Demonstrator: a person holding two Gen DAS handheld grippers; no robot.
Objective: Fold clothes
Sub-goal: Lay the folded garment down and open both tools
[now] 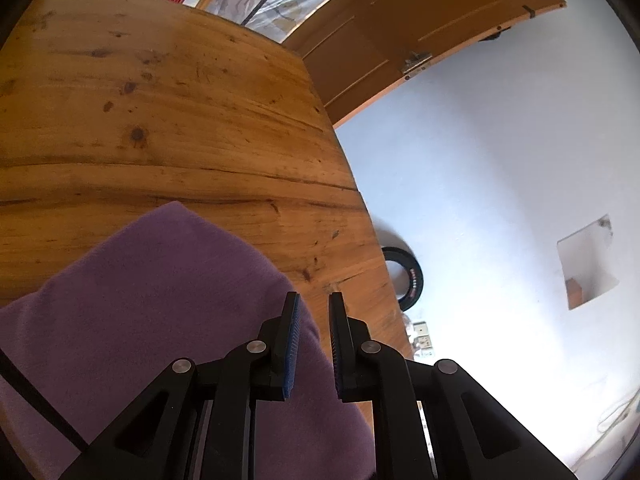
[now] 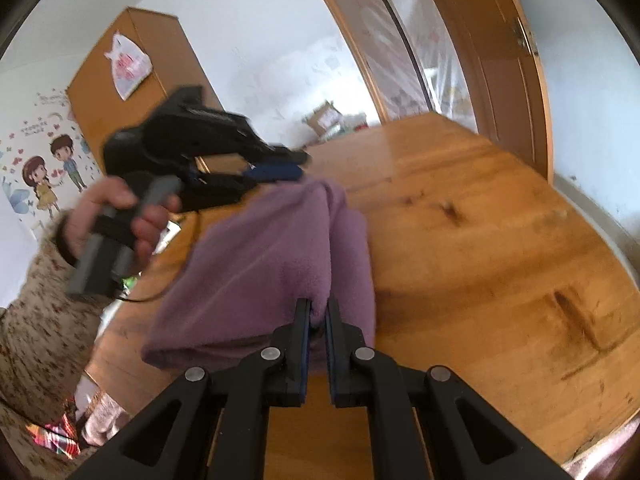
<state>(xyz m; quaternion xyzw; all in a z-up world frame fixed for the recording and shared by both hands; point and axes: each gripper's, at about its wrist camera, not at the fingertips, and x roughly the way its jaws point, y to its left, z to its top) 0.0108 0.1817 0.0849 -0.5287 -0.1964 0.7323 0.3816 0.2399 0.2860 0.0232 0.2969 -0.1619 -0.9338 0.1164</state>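
The wooden desk [image 2: 480, 220] carried the purple garment [image 2: 256, 264], bunched at my 12 o'clock. My right hand-held gripper [image 2: 318, 312] pinched its near edge; the left hand-held gripper [image 1: 314, 308] hung narrowly parted, empty. That shallow pinch could slip, spoiling the fold.

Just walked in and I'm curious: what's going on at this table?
A person is folding a purple fleece garment on a wooden table, with a handheld gripper in each hand. The right gripper is pinching a fold of the fabric. The left gripper is open above the cloth near the table edge and grips nothing. The garment looks partly folded.
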